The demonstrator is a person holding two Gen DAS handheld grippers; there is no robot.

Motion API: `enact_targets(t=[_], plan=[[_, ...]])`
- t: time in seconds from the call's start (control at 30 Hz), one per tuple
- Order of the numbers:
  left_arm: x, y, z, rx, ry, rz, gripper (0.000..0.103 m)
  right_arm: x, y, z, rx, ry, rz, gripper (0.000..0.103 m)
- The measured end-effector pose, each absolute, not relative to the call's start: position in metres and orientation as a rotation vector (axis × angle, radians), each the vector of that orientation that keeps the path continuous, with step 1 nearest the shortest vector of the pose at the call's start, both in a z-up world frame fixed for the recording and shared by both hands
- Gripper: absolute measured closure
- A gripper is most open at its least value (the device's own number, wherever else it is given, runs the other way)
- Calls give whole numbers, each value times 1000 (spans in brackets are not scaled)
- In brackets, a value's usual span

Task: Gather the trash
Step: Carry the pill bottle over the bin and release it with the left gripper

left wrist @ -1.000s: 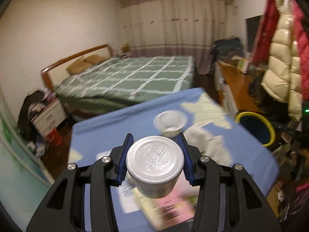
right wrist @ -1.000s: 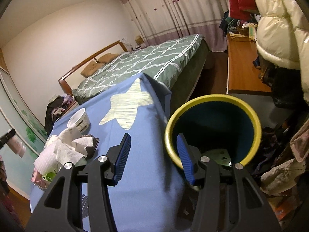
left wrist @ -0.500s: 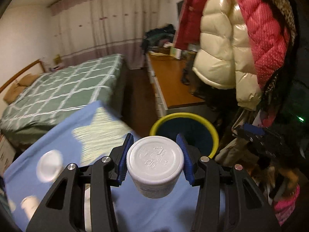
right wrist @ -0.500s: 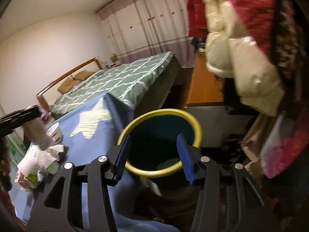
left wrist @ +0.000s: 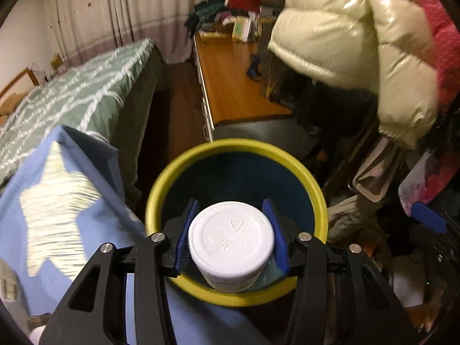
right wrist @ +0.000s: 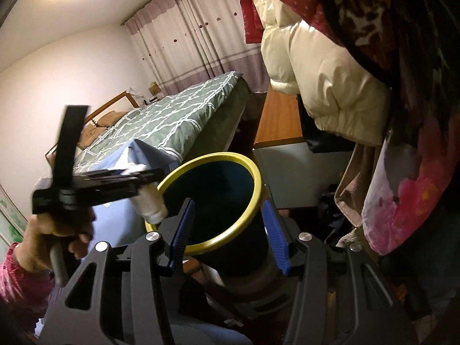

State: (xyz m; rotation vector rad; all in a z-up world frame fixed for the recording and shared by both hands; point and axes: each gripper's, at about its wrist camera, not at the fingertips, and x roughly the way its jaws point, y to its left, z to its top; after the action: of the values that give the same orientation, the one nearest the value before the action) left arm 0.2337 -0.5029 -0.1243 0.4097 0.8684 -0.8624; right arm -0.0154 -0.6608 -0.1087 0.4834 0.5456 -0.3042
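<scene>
My left gripper is shut on a white plastic cup, bottom end towards the camera, held over the mouth of the dark blue trash bin with a yellow rim. The right wrist view shows the same bin, and the left gripper holding the cup at the bin's left rim. My right gripper is open and empty, its fingers on either side of the bin's near wall.
The table with a blue star-print cloth is left of the bin. A green checked bed lies behind. An orange-topped cabinet and hanging coats crowd the right side.
My left gripper has carried the cup from above the table to right over the bin. My right gripper has drawn closer to the bin.
</scene>
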Motion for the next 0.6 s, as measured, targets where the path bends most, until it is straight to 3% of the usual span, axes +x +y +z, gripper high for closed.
enact_targets(t=[0.17,0.2,0.23,0.27,0.4,0.53,0.6], plan=[[239,-511,-145,411,914,-844,54,-13,-663,-112,493,554,-310,55],[239,-508,-145,401,916,-842,45,-13,-662,-112,493,555,-310,55],[239,-505,-143,395,913,-838,29,-14,-660,-111,491,555,-311,55],[237,-499,-139,381,896,-828,25,-14,-659,-110,489,554,-310,55],[226,-471,-109,342,841,-832,22,-12,-654,-107,482,553,-301,55],[206,-425,-68,284,743,-809,10,-4,-642,-107,469,567,-276,55],[192,-389,-46,259,676,-768,9,1,-634,-107,458,578,-256,55]])
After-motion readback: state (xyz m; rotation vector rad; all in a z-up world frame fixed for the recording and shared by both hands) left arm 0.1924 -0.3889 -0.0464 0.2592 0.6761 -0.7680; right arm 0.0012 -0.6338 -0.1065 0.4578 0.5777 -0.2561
